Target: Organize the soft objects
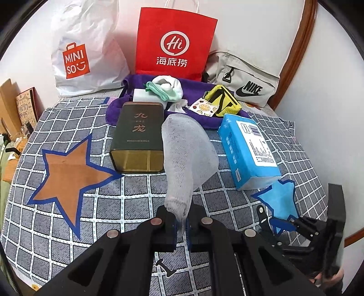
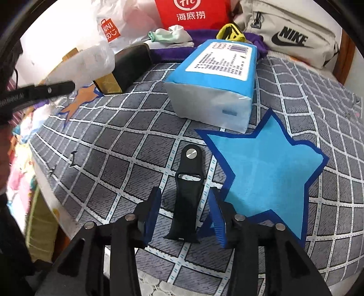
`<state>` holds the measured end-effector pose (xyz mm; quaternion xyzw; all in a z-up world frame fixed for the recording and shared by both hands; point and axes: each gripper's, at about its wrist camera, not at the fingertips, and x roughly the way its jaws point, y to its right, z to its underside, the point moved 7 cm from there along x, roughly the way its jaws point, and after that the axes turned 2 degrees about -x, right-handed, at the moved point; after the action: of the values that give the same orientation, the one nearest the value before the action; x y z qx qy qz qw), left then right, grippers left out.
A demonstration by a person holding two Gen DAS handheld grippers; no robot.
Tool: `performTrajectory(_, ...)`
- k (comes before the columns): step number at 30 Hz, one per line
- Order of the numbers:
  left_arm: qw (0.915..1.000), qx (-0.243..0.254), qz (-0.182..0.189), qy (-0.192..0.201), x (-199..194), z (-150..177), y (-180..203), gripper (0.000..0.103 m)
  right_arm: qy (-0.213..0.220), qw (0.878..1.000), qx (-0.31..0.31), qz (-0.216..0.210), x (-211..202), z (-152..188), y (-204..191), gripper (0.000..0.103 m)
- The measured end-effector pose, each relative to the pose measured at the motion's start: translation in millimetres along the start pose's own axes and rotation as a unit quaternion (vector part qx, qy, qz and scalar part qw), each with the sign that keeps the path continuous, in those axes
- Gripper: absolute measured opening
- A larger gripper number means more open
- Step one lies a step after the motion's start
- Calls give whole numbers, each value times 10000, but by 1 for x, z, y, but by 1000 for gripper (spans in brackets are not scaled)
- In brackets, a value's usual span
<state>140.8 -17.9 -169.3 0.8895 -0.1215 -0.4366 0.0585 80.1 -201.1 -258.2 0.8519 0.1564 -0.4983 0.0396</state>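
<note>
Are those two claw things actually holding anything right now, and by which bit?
The left gripper pinches the white mesh cloth by its narrow end. The right gripper holds nothing; the black strap lies loose between its open jaws.

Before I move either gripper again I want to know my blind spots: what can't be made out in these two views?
- Left wrist view: the near face of the dark green tin box is partly hidden by the white mesh cloth hanging from the left gripper.
- Left wrist view: the black watch strap is mostly cut off behind the gripper body.
- Right wrist view: the mesh cloth is blurred.
- Right wrist view: the red paper bag is cut by the top edge.
</note>
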Motion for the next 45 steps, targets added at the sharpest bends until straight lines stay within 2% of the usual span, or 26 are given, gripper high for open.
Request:
performTrajectory(2,10000,-21,-3,-2,-1,-1,-1,6,118,9997,-98,202,3,-2,-2,43)
performTrajectory(3,10000,-28,-4,7,-1,-2,-1,6,140,9993,-153,316,3,-2,-2,38)
performTrajectory(4,10000,-42,2,37,-4,-3,-2,6,171,9985,-224,461,2,-3,-1,26)
performTrajectory(9,9999,-60,21,148,-11,-11,-5,6,128,9996,-131,200,-2,-7,6,23)
performTrajectory(13,9998,-107,3,185,-13,-18,-8,6,258,9996,14,-69,-13,-16,4,22)
performTrajectory(22,9994,-169,8,307,-16,-40,-11,6,695,9968,-164,-348,-51,-48,-8,22)
performTrajectory(31,9989,-189,-86,429,-16,-65,-10,6,1281,9910,-229,-298,-83,-107,3,22)
performTrajectory(45,9979,-233,-237,557,-10,-108,-14,6,1797,9834,-247,-95,-102,-195,27,23)
